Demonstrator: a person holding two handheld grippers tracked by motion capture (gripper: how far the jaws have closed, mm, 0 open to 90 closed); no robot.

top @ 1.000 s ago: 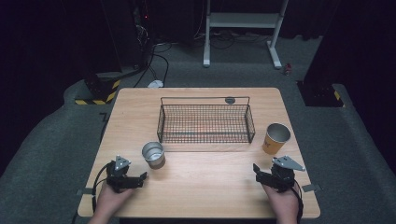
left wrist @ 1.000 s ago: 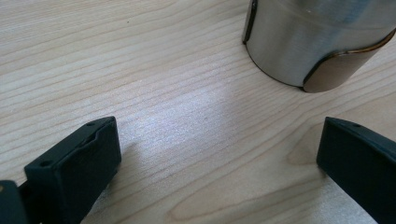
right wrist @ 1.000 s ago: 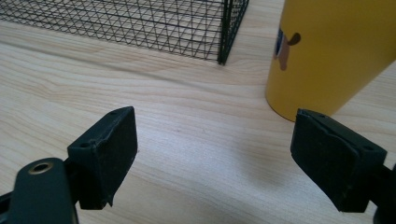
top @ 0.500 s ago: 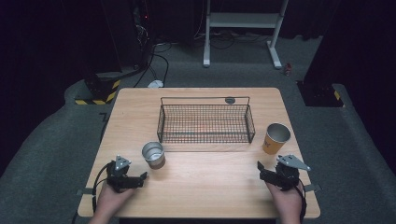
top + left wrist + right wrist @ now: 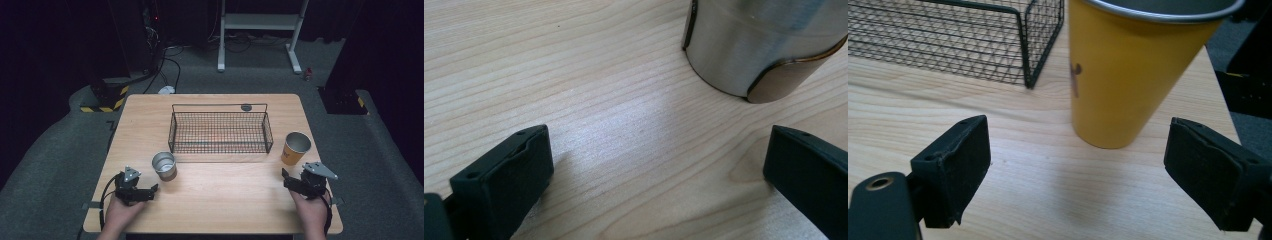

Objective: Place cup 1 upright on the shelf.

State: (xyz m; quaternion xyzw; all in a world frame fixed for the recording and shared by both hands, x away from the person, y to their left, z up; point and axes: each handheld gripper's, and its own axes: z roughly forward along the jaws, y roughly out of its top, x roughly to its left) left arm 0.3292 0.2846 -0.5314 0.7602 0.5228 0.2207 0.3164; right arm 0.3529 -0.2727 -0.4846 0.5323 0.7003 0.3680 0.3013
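A short steel cup (image 5: 164, 165) (image 5: 754, 50) stands upright on the wooden table (image 5: 225, 200), left of centre. My left gripper (image 5: 152, 190) (image 5: 656, 170) rests open on the wood just short of it, jaws wide with nothing between them. At the right, a yellow tapered cup (image 5: 296, 148) (image 5: 1128, 75) stands upright by the basket's right end. My right gripper (image 5: 286, 176) (image 5: 1075, 175) lies open in front of it, the cup just beyond the jaw tips.
A black wire basket (image 5: 220, 132) (image 5: 948, 40) stands empty at the table's middle back. A small dark disc (image 5: 246, 107) lies behind it. Bare wood stretches between the two grippers along the front edge. Dark floor with cables and a stand surrounds the table.
My right gripper has shifted slightly to the right and forward toward the yellow cup. The left gripper and both cups stay where they were.
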